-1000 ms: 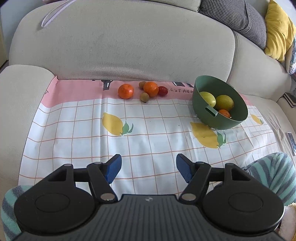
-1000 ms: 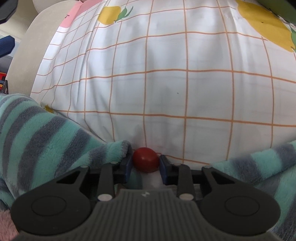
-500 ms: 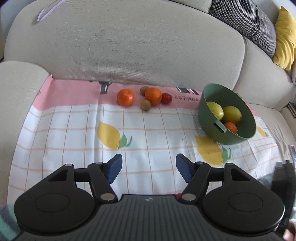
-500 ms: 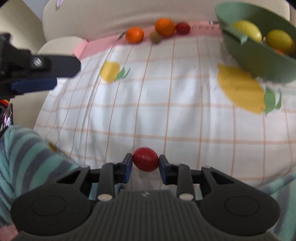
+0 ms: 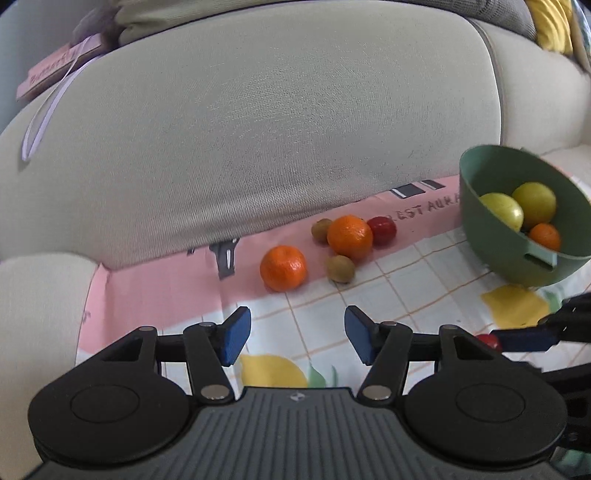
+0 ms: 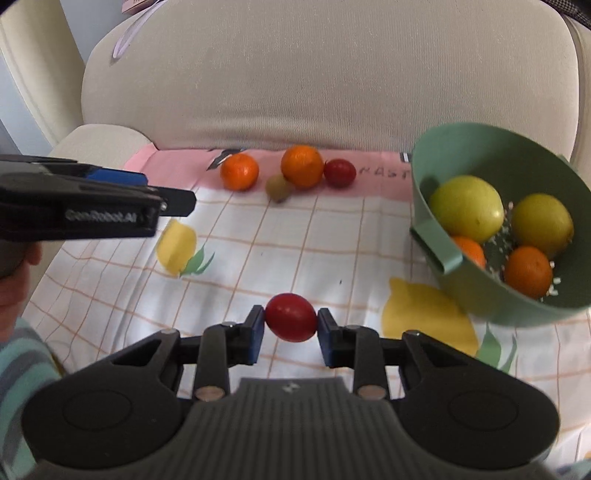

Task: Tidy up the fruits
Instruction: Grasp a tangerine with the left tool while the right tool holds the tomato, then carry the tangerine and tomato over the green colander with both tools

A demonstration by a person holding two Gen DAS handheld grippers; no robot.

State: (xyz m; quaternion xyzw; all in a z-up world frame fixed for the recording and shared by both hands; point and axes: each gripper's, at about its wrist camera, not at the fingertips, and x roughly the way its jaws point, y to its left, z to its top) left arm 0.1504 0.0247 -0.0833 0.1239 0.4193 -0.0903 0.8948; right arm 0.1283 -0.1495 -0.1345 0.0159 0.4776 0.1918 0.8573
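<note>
Right wrist view shows my right gripper [image 6: 291, 325] clamped on a glossy red oval fruit [image 6: 291, 322], held above the checked cloth [image 6: 295, 243] left of the green bowl [image 6: 476, 295]. My left gripper [image 5: 297, 334] has just been closing, nothing between its jaws, which stand apart before the nearest orange [image 5: 283, 268].

Beige sofa [image 5: 295, 129], lemon-print cloth [image 6: 295, 251], yellow cushion [image 5: 550, 22].
</note>
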